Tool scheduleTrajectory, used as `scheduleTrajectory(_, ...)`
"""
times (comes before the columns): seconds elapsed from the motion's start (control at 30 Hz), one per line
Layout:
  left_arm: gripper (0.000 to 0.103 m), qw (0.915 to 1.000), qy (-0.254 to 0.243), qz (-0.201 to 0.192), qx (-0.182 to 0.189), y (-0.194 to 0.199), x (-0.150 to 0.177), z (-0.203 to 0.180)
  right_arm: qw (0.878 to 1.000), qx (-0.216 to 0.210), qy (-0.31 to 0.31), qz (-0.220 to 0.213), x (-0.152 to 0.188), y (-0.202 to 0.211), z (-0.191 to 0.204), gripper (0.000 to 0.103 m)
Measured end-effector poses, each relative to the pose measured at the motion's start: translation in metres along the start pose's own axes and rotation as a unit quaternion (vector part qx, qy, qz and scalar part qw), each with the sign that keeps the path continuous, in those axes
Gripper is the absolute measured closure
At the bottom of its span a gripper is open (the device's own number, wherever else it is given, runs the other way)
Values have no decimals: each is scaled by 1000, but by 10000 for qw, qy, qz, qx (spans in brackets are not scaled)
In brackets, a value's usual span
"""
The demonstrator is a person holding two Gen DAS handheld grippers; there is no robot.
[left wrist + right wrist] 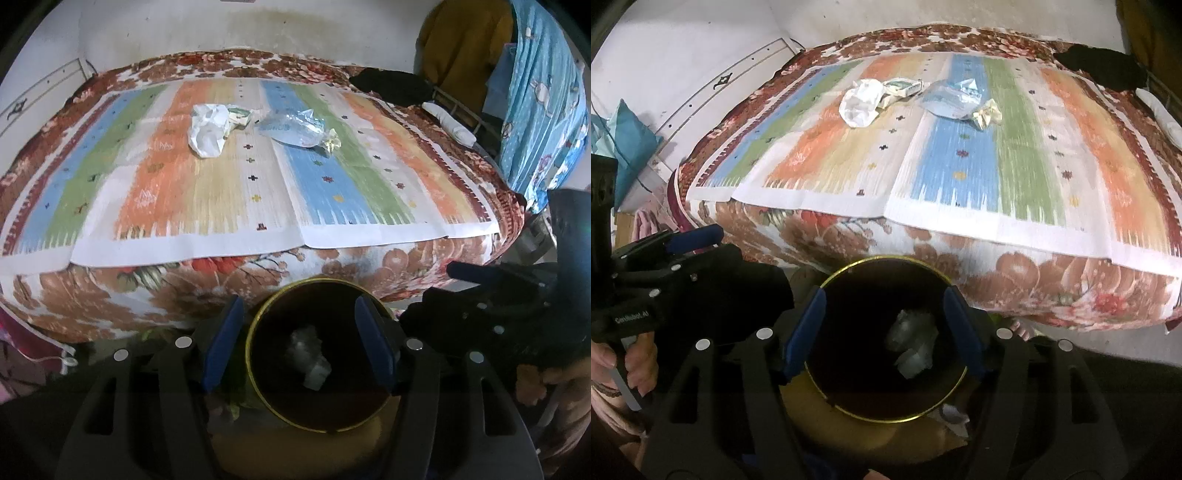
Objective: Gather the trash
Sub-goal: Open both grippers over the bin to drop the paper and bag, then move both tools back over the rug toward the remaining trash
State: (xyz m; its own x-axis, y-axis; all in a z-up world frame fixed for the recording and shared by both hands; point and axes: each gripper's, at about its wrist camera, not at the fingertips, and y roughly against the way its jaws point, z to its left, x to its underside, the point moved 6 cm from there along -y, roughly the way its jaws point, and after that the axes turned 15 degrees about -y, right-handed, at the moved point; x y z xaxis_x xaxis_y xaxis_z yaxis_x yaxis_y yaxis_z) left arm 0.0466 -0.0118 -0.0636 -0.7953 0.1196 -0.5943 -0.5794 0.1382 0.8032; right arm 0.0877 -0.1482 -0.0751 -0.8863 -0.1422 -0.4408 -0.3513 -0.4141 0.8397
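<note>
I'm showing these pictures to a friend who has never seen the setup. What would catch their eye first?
Probably the bright striped mat spread over the floral bed, with crumpled white paper and a clear plastic bag lying near its far side. Next, the dark yellow-rimmed bin below the bed's near edge, pale trash inside, with both open grippers, left gripper and right gripper, above it.

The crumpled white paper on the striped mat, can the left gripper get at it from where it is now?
Probably yes. The left gripper is open and empty over the bin, and the crumpled white paper lies uncovered on the striped mat with nothing between, though it needs a long reach.
</note>
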Motion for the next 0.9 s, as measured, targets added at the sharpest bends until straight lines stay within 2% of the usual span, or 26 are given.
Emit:
scheduleTrajectory(0.27,37,9998,-86,93,-134,-7,-25,14,9997,171,177,-88,-28,-4,0,33)
scheduleTrajectory(0.33,36,9994,-165,84,-295,-9,-36,19,9995,210,218,-112,-34,-5,0,32)
scheduleTrajectory(0.47,34,9994,-173,70,-301,-12,-55,27,9975,540,368,-278,-59,-5,-14,29)
scheduleTrajectory(0.63,33,9994,28,133,-303,-19,-75,43,9983,437,311,-206,-82,-9,-16,28)
scheduleTrajectory(0.9,32,9980,60,51,-624,-30,-113,64,9972,561,374,-325,-127,-22,-11,25)
